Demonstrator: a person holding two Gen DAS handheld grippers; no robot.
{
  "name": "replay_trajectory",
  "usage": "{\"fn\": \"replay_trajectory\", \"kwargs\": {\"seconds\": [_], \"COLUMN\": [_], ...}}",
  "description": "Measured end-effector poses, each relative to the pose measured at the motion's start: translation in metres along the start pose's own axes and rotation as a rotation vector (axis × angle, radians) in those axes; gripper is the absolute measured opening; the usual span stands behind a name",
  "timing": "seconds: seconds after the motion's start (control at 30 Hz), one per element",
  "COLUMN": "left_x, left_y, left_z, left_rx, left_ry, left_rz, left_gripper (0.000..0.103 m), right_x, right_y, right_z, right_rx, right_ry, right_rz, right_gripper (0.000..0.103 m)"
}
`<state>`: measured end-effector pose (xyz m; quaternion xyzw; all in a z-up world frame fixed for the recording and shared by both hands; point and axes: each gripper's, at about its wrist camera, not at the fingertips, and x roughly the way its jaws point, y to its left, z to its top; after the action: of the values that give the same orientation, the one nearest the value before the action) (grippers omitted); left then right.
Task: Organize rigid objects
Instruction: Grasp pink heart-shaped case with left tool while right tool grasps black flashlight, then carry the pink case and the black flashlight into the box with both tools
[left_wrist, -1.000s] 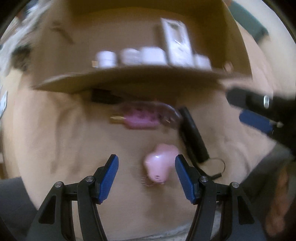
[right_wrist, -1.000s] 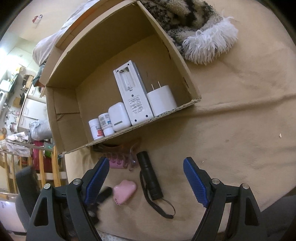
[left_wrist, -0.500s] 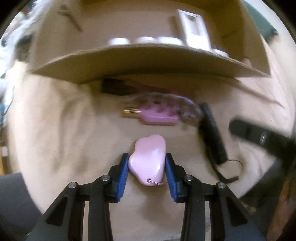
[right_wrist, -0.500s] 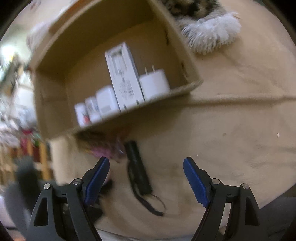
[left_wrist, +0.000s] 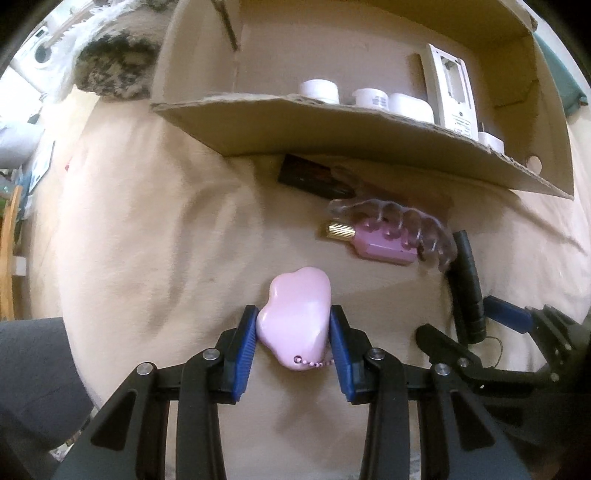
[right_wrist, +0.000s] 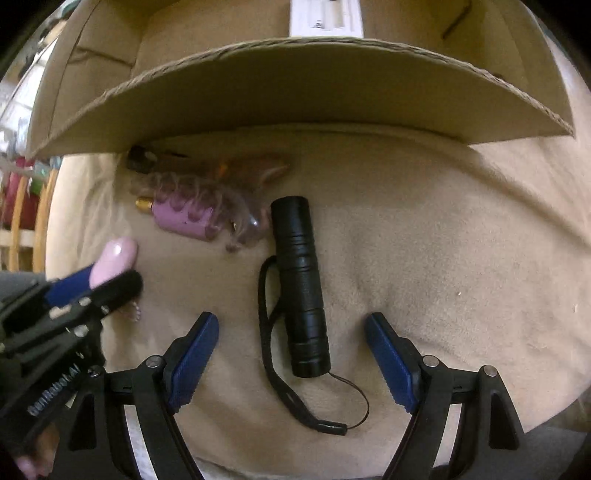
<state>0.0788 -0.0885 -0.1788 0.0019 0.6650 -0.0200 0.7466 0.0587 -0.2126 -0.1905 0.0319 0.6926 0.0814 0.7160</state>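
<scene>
Left tongs (left_wrist: 293, 343) clamp pink case (left_wrist: 295, 314); right tongs (right_wrist: 291, 360) straddle flashlight (right_wrist: 301, 284).

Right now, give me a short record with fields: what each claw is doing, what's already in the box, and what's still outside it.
left claw: shut on pink cloud-shaped case
right claw: open, straddling black flashlight, not touching
in cardboard box: white bottles, white charger
outside on beige blanket: pink bottle, clear hair claw clip, flashlight

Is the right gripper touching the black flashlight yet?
Apart. In the right wrist view the right gripper stands open around the black flashlight, bare blanket showing between it and each blue pad.
</scene>
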Motion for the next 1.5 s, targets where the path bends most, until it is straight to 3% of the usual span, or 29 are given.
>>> {"fn": "replay_trajectory", "kwargs": {"seconds": [0.1, 0.17, 0.27, 0.33, 0.37, 0.43, 0.83, 1.03, 1.07, 1.1, 1.27, 1.5], "left_x": [-0.002, -0.004, -0.005, -0.006, -0.006, -0.008, -0.024, -0.063, -0.071, -0.075, -0.105, -0.109], "left_y": [0.014, 0.019, 0.033, 0.038, 0.040, 0.047, 0.081, 0.088, 0.088, 0.088, 0.088, 0.075], "left_z": [-0.005, -0.006, -0.002, -0.003, -0.005, -0.007, -0.008, -0.021, -0.021, -0.020, -0.016, -0.004], "left_rx": [-0.016, -0.026, -0.039, -0.045, -0.048, -0.053, -0.096, -0.129, -0.135, -0.139, -0.168, -0.180], "left_ry": [-0.003, -0.005, -0.008, -0.012, -0.014, -0.016, -0.044, -0.113, -0.127, -0.137, -0.204, -0.239], "left_rz": [0.006, 0.009, 0.013, 0.014, 0.015, 0.014, 0.014, 0.002, -0.002, -0.006, -0.016, -0.026], "left_gripper": [0.035, 0.035, 0.035, 0.035, 0.035, 0.035, 0.035, 0.035, 0.035, 0.035, 0.034, 0.035], "right_x": [-0.001, -0.003, -0.004, -0.007, -0.009, -0.012, -0.049, -0.081, -0.088, -0.095, -0.125, -0.150], "right_y": [0.003, 0.004, 0.004, 0.002, 0.002, 0.001, 0.006, -0.003, -0.004, -0.006, -0.024, -0.035], "right_z": [-0.002, -0.004, -0.005, -0.006, -0.006, -0.006, -0.013, -0.018, -0.018, -0.020, -0.024, -0.018], "right_rx": [-0.027, -0.043, -0.047, -0.060, -0.066, -0.068, -0.029, 0.033, 0.037, 0.042, 0.056, 0.052], "right_ry": [-0.008, -0.024, -0.032, -0.044, -0.053, -0.065, -0.135, -0.195, -0.212, -0.230, -0.319, -0.386], "right_rz": [-0.032, -0.059, -0.067, -0.085, -0.095, -0.100, -0.029, 0.046, 0.055, 0.061, 0.092, 0.190], "right_gripper": [0.082, 0.067, 0.063, 0.054, 0.041, 0.025, 0.023, 0.022, 0.018, 0.003, 0.003, 0.003]}}
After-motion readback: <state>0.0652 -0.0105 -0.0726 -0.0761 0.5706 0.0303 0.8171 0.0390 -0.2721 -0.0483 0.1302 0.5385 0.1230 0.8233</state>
